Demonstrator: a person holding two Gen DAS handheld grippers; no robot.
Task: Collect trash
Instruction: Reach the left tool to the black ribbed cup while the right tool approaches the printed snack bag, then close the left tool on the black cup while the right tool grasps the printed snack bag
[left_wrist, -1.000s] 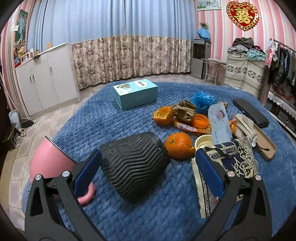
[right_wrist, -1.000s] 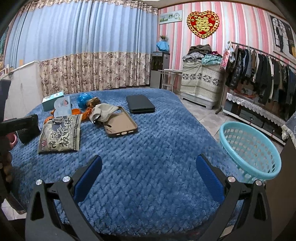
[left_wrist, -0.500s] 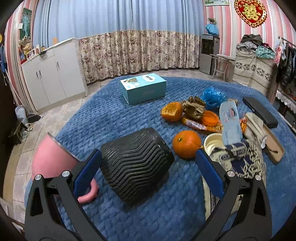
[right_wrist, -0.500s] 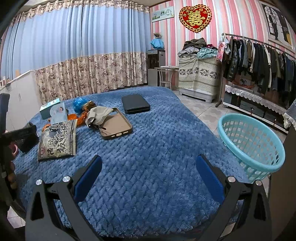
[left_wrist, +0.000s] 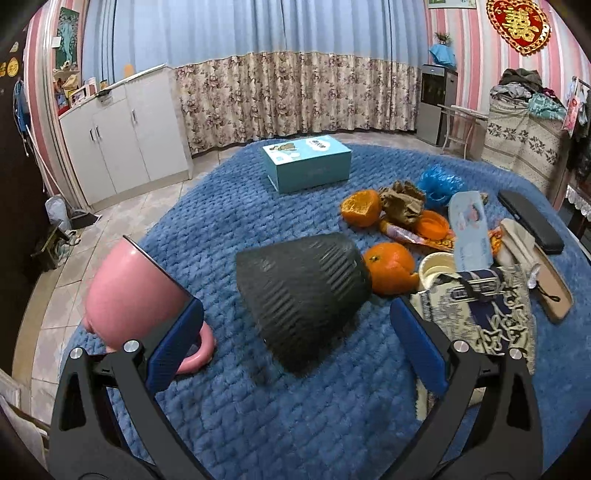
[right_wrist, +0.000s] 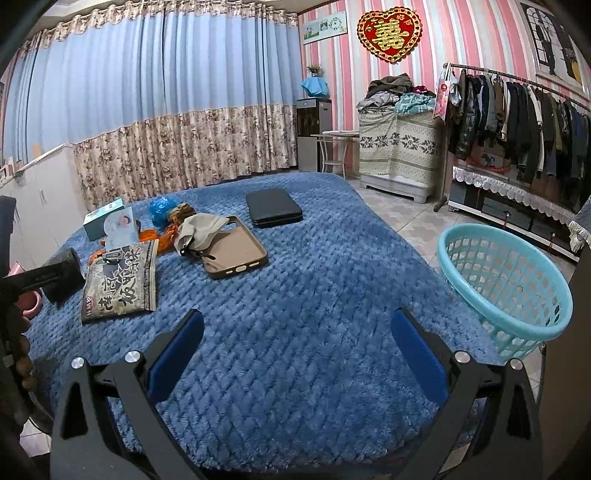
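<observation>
On the blue blanket lies a heap of litter: orange peel (left_wrist: 391, 267), a second peel half (left_wrist: 360, 208), a crumpled brown wrapper (left_wrist: 400, 201), a blue plastic bag (left_wrist: 439, 183), a snack packet (left_wrist: 480, 314) and a small white cup (left_wrist: 437, 266). My left gripper (left_wrist: 295, 347) hangs open just short of a black ribbed cup (left_wrist: 301, 295) that lies on its side. My right gripper (right_wrist: 295, 354) is open over bare blanket, with the snack packet (right_wrist: 122, 280) far to its left. A turquoise basket (right_wrist: 506, 288) stands on the floor at the right.
A pink mug (left_wrist: 136, 295) sits by the left finger. A teal box (left_wrist: 308, 162), a brown phone case (right_wrist: 236, 254), a black case (right_wrist: 273, 212) and a beige cloth (right_wrist: 199, 232) also lie on the blanket. A hand holds the other gripper at the left edge.
The left gripper has risen and drawn back a little, so the black cup and the litter sit lower and farther in its view. The right gripper has tilted slightly; nothing was grasped.
</observation>
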